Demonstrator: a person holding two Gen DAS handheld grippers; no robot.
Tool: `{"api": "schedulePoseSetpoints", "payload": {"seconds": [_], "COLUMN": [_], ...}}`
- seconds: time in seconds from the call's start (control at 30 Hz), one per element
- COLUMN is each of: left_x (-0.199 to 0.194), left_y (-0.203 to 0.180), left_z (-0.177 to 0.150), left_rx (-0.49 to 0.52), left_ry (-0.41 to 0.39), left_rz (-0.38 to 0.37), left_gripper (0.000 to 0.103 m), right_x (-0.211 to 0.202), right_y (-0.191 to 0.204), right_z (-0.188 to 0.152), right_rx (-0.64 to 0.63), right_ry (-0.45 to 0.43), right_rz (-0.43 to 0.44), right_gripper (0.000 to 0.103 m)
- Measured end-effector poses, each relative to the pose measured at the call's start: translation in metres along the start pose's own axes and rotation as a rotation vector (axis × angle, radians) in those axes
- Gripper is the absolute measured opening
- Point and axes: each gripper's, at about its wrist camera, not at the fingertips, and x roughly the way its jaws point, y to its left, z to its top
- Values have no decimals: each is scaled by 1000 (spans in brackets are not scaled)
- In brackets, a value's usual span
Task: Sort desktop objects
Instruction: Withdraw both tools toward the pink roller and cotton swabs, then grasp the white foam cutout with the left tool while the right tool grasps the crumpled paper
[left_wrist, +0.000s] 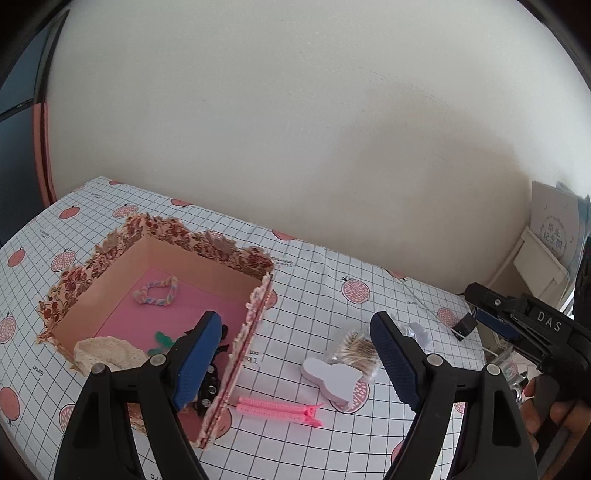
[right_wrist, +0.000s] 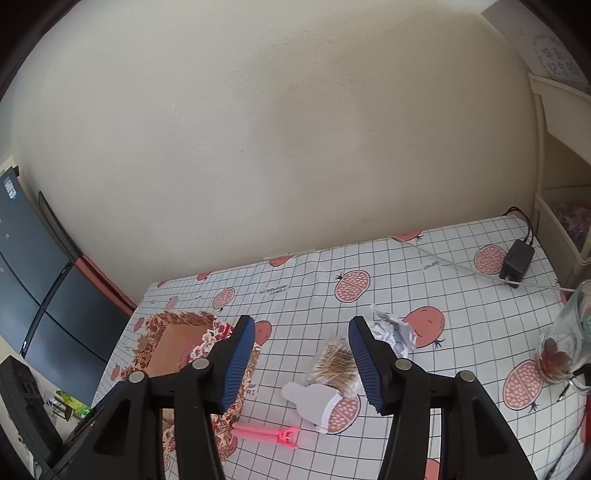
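Grippers first: my left gripper (left_wrist: 295, 354) and right gripper (right_wrist: 301, 360) both hang spread wide above the desk (right_wrist: 461, 295), nothing held. Leftover stuff sits just right of the floral box (left_wrist: 229, 254): pink clip (left_wrist: 279, 410) nearest its wall, then the white cutout (left_wrist: 332, 376), with the cotton swab bag (left_wrist: 356, 349) behind it. I reckon the thin clip could skid off the pads, or I clip the box wall going in.
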Motion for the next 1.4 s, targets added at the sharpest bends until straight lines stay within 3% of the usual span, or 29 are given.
{"api": "schedulePoseSetpoints", "payload": {"seconds": [0.27, 0.43, 0.77, 1.13, 1.4], "left_x": [37, 76, 148, 180, 188], "left_y": [-47, -63, -59, -45, -45], "left_z": [-13, -24, -53, -72, -81], "left_rx": [86, 87, 92, 103, 107], "left_ry": [88, 164, 298, 363, 398], "left_rz": [-45, -57, -57, -49, -52], "left_gripper": [83, 83, 83, 84, 84], "right_x": [24, 47, 99, 146, 154], "right_y": [-38, -59, -81, -80, -84], "right_z": [-7, -15, -27, -42, -49], "right_rx": [34, 51, 79, 60, 109], "right_ry": [30, 58, 112, 164, 182], "right_rz": [-33, -34, -41, -80, -70], "right_gripper": [63, 70, 100, 101, 100]}}
